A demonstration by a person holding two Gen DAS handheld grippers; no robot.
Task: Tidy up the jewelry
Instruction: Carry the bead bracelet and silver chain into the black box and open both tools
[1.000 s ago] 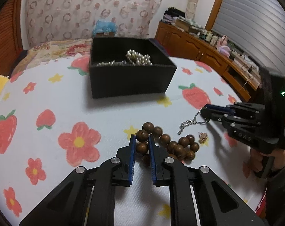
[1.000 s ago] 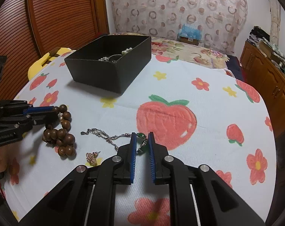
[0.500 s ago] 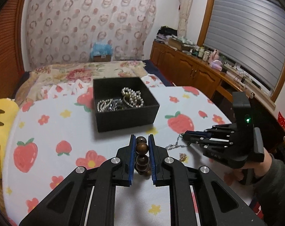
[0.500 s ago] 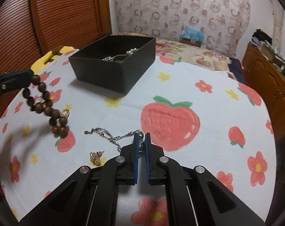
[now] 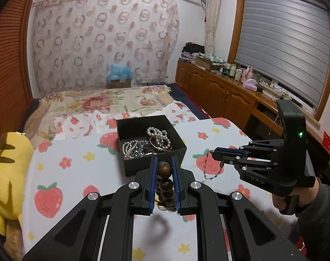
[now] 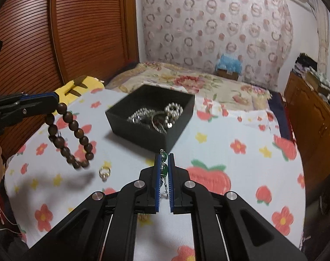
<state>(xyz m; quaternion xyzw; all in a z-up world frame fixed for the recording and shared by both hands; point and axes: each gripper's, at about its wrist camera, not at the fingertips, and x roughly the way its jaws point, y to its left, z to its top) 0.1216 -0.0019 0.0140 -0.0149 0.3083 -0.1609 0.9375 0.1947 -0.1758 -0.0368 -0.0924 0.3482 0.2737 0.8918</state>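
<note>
The left claw (image 5: 164,168) is clamped tight, angled downward above the bench. The right claw (image 6: 164,167), gripped by a sleeved hand (image 5: 283,200), has just closed down hard.

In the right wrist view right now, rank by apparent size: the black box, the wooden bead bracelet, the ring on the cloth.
1. black box, largest.
2. wooden bead bracelet, hanging nearer the camera, so its true size is less sure.
3. ring, clearly smallest.
</note>
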